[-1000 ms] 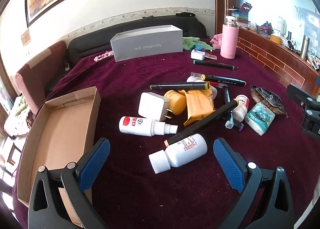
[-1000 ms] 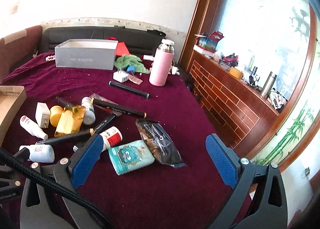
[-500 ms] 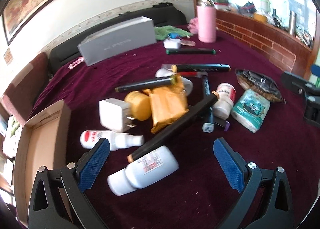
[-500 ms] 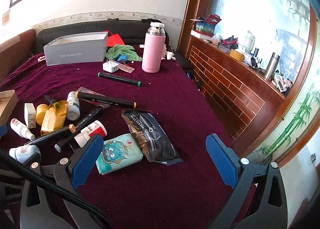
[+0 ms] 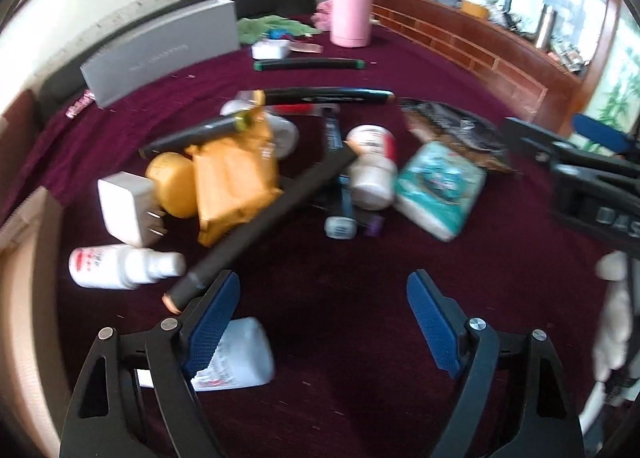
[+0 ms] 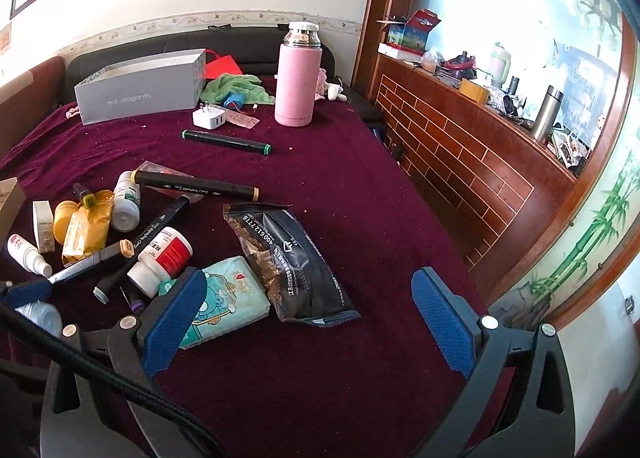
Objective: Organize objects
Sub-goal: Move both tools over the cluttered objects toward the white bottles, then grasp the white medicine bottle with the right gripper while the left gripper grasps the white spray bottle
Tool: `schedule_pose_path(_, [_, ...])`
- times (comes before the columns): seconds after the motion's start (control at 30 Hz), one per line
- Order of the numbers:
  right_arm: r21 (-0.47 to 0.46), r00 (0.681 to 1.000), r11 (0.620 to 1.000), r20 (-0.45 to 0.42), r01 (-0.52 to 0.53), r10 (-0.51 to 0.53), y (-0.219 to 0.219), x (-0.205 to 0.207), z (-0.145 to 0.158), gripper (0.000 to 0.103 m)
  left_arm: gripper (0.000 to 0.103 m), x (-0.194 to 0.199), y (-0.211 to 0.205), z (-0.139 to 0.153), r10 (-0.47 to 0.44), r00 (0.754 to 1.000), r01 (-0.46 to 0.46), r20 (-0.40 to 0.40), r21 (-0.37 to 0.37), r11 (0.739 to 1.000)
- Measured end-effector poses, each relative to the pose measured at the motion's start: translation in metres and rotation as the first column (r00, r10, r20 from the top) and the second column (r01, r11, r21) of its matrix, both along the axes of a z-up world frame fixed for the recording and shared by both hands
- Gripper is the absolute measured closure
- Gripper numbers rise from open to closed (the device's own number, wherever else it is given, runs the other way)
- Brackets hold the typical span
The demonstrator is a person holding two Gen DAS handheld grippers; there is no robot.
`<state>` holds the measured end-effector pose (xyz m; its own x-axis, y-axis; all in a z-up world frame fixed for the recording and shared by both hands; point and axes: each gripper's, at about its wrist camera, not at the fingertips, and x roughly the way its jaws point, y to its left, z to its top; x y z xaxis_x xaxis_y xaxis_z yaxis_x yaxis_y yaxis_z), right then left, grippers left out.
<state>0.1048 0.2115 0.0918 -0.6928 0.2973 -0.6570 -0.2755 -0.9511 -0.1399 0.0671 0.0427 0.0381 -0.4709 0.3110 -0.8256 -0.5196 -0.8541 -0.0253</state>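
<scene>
Down at the near edge of the maroon tablecloth [image 5: 320,398], the left gripper [image 5: 324,322] has dropped in low and swung over the clutter since a second ago, when it sat further back with the whole pile ahead of it. Its jaws have just been closing a bit but are clearly apart, with only bare cloth between the blue pads. The white pill bottle [image 5: 240,354], which used to lie out in front between the fingers, now sits under and just behind the left pad, half hidden. My guess is that bottle is the target, but the jaws have overshot to its right, so they'd need to shift left before squeezing. The bottle lies on its side, long axis running roughly left to right, its cap end hidden behind the finger, base toward the right. The long black marker [image 5: 260,226] lies diagonally, copper tip near-left almost touching that same pad, other end far-right over the pile. The right gripper [image 6: 308,310] has come lower too, jaws wide apart and holding nothing, left pad over the teal tissue pack [image 6: 228,302], the dark snack bag [image 6: 292,262] just beyond. The cardboard box [image 5: 24,258] waits at far left, nothing visibly sorted yet.
</scene>
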Motion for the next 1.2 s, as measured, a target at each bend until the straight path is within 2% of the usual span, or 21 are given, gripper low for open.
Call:
schedule_pose_path(0.13, [-0.001, 1.000, 1.000, -0.008, 0.002, -0.002, 0.001, 0.002, 0.001, 0.000, 0.022, 0.000, 0.000, 0.003, 0.024, 1.000, -0.024, 0.001, 0.001, 1.000])
schedule_pose_path(0.27, [0.002, 1.000, 1.000, -0.015, 0.008, -0.008, 0.002, 0.002, 0.001, 0.000, 0.022, -0.009, -0.002, 0.007, 0.078, 0.996, -0.078, -0.033, -0.005, 0.997])
schedule_pose_path(0.43, [-0.005, 1.000, 1.000, -0.011, 0.016, -0.016, 0.005, 0.000, -0.001, 0.000, 0.022, -0.014, 0.011, 0.002, 0.076, 0.995, -0.079, -0.066, -0.050, 0.996])
schedule_pose_path(0.67, [-0.008, 1.000, 1.000, -0.003, 0.030, -0.030, 0.010, -0.002, -0.004, 0.000, 0.022, -0.020, 0.027, 0.005, 0.071, 0.992, -0.077, -0.101, -0.065, 0.995])
schedule_pose_path(0.7, [-0.011, 0.999, 0.999, -0.004, 0.035, -0.035, 0.012, -0.002, -0.004, 0.000, 0.029, -0.021, 0.030, 0.005, 0.070, 0.991, -0.078, -0.111, -0.073, 0.994])
schedule_pose_path(0.73, [-0.014, 0.999, 0.999, -0.003, 0.041, -0.041, 0.013, -0.002, -0.004, 0.000, 0.051, -0.020, 0.031, 0.006, 0.072, 0.988, -0.085, -0.133, -0.088, 0.993])
schedule_pose_path(0.77, [-0.017, 0.999, 0.999, -0.002, 0.045, -0.045, 0.014, -0.002, -0.004, 0.000, 0.057, -0.019, 0.031, 0.007, 0.072, 0.987, -0.086, -0.141, -0.095, 0.992])
schedule_pose_path(0.8, [-0.022, 0.999, 0.999, 0.000, 0.049, -0.049, 0.016, -0.001, -0.004, 0.000, 0.076, -0.018, 0.029, 0.011, 0.065, 0.988, -0.077, -0.137, -0.080, 0.994])
schedule_pose_path(0.83, [-0.027, 0.999, 0.998, 0.001, 0.052, -0.052, 0.017, 0.000, -0.003, 0.000, 0.102, -0.019, 0.022, 0.013, 0.056, 0.995, -0.058, -0.086, -0.023, 0.998])
schedule_pose_path(0.9, [-0.028, 0.998, 0.998, -0.004, 0.060, -0.060, 0.020, 0.003, -0.001, 0.000, 0.103, -0.021, 0.010, 0.016, 0.081, 0.996, -0.080, -0.023, 0.020, 0.997])
schedule_pose_path(1.07, [-0.048, 0.998, 0.998, -0.030, 0.051, -0.052, 0.021, 0.015, 0.011, 0.000, 0.103, -0.017, -0.026, 0.026, 0.135, 0.991, -0.136, 0.007, 0.080, 0.988])
schedule_pose_path(1.2, [-0.077, 0.999, 0.997, -0.030, 0.020, -0.023, 0.017, 0.018, 0.014, 0.000, 0.103, -0.005, -0.044, 0.033, 0.092, 0.996, -0.092, -0.001, 0.108, 0.990])
